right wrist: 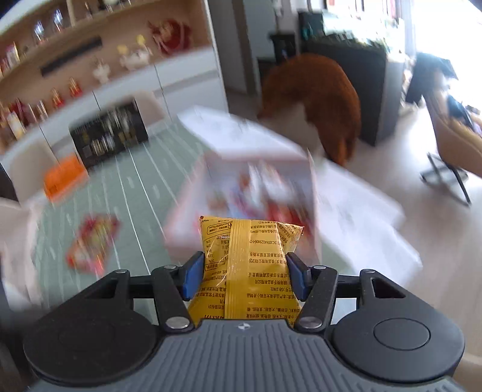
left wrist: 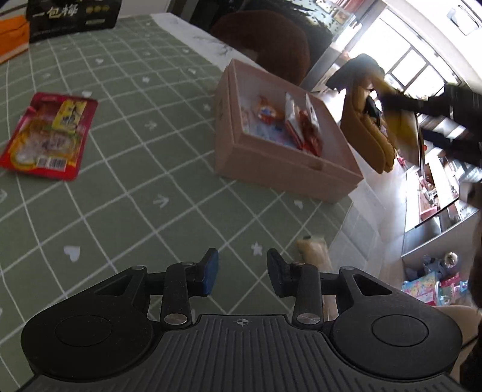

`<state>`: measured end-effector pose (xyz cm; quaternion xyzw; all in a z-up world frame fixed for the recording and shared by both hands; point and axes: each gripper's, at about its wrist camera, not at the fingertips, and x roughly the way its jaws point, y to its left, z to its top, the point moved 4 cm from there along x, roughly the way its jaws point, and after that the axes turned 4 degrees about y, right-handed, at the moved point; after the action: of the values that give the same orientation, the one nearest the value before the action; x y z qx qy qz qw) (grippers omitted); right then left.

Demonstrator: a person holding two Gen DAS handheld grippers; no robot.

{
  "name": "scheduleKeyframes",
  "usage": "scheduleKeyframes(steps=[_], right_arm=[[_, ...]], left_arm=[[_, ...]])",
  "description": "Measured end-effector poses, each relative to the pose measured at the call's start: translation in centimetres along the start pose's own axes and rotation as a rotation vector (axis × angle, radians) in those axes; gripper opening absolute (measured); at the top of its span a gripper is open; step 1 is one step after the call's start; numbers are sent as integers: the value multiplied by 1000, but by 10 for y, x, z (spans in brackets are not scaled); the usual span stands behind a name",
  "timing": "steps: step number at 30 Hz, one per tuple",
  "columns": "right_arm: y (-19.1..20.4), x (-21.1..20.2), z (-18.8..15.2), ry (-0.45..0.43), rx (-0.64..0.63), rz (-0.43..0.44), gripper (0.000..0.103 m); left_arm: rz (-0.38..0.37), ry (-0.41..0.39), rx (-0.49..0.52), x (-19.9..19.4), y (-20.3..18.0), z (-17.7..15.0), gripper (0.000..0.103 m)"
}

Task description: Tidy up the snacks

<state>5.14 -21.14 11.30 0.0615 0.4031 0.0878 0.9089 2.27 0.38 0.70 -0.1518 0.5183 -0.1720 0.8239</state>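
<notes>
Here the right gripper [right wrist: 244,277] is nearest to its own camera, and its two blue pads press on the sides of a yellow snack bag [right wrist: 245,265], one pad on each side. The bag stands up between them with its printed back toward the camera, so I judge it is carried by the lower half to keep the top free for dropping. Just beyond the bag is the pink box [right wrist: 186,208], the landmark for all places here; the bag hangs at the near edge of the box, above it, not yet inside.

The left gripper [left wrist: 242,276] holds nothing: its pads stand apart over the green checked tablecloth [left wrist: 126,169], on the near side of the box. Probably it waits there free for the next packet. A pale wrapped thing [left wrist: 311,245] lies just beside its right pad, at the table edge; what it is I cannot tell.

Inside the pink box [left wrist: 271,162] several small packets [left wrist: 301,126] already stand or lean together. Well to the left of the box, a red flat packet [left wrist: 48,138] lies alone on the cloth, still to be sorted. Far behind the box stands a black carton [left wrist: 72,18].
</notes>
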Motion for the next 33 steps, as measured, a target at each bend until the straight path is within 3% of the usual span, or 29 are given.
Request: scheduleKeyframes(steps=[3,7,14,18,23,26,29,33], right_arm=[[9,16,57,-42,9,63,68],[8,34,78,-10,14,33,68],[0,53,9,122,-33,-13,68],[2,62,-43,221,-80,-42,68],[14,69,-85,299,-86,-21,68],[20,72,-96,312,-70,-10,68],[22,70,-98,311,-63,-15,68],[17,66,-100,314,-42,-11,68]], left_arm=[[21,7,-6,-1,11,-6,40],[58,-58,-61,-21,34,1,40],[111,-158,-141,-42,80,17,40],[199,-279,-183,-62,111,41,40],[327,-344,-190,-62,154,88,40],[343,-341,-223,-48,177,116,40],[347,-285,-207,-26,187,130,40],[331,-245,-52,-14,165,120,42]])
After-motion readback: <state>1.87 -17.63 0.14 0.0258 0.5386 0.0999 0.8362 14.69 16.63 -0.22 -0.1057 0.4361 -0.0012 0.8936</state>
